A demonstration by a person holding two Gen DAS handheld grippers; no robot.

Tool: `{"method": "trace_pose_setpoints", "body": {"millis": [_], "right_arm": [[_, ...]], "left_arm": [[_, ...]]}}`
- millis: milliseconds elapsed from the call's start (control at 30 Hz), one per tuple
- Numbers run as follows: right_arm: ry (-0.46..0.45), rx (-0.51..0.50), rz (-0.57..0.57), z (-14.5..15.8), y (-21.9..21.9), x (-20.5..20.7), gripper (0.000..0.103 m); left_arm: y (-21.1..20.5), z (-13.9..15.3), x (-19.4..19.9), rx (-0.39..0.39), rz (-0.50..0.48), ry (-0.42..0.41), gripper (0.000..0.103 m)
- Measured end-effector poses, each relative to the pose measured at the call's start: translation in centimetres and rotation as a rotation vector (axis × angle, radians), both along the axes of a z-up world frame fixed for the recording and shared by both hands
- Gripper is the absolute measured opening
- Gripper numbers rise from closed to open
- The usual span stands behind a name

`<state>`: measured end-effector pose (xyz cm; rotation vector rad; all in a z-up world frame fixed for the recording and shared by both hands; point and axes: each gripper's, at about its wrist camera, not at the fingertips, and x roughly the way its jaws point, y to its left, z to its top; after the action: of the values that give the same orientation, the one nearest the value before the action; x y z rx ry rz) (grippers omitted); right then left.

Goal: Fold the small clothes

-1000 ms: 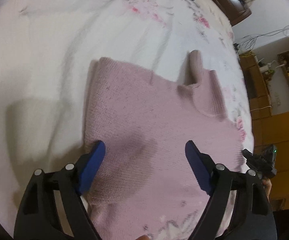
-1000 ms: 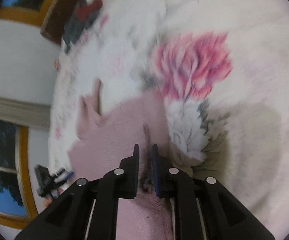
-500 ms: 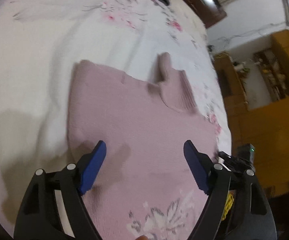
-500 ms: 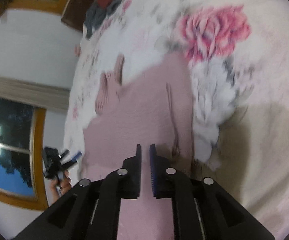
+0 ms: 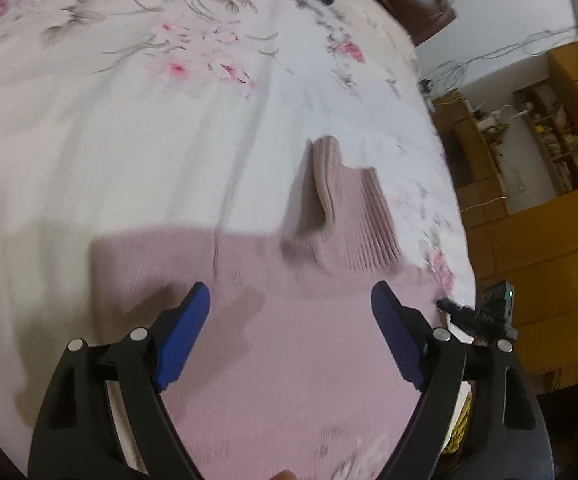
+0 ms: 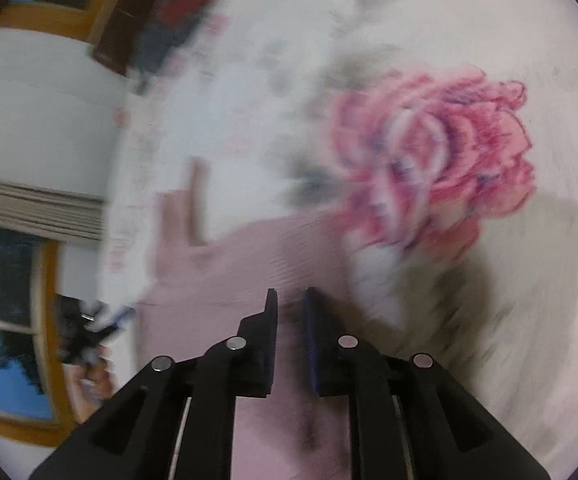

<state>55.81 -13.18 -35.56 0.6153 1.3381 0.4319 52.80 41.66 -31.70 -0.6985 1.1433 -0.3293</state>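
White flowery bed sheet [image 5: 129, 128] lies under the pink sweater [image 5: 289, 360], now lower in the frame. Left gripper [image 5: 289, 304] has jaws spread. Right gripper [image 6: 289, 304] has loosened its pinch, so that fold seems done.

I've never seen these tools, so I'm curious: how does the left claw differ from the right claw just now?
The left claw has its jaws wide apart; the right claw leaves only a narrow slit. The left claw points at the middle of the pink sweater, the right claw near its edge, beside the big pink flower printed on the sheet. Both have black frames with blue pads.
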Motion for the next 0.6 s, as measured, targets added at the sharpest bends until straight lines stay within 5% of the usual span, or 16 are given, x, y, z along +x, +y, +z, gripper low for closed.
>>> {"method": "trace_pose_setpoints", "body": {"millis": [200, 367, 533, 600], "right_arm": [[-0.088, 0.103, 0.030, 3.5, 3.0, 3.4, 0.022], [-0.063, 0.119, 0.077, 2.3, 9.2, 9.0, 0.027], [-0.055, 0.115, 0.112, 0.1, 14.1, 12.4, 0.035], [-0.052, 0.106, 0.125, -0.8, 15.6, 13.2, 0.039]], "left_arm": [[-2.9, -0.7, 8.3, 0.024, -0.046, -0.011, 0.082], [-6.1, -2.4, 13.7, 0.046, -0.072, -0.001, 0.079], [-7.7, -4.7, 16.4, 0.067, -0.083, 0.009, 0.057], [-7.4, -5.1, 16.7, 0.057, -0.068, 0.001, 0.055]]}}
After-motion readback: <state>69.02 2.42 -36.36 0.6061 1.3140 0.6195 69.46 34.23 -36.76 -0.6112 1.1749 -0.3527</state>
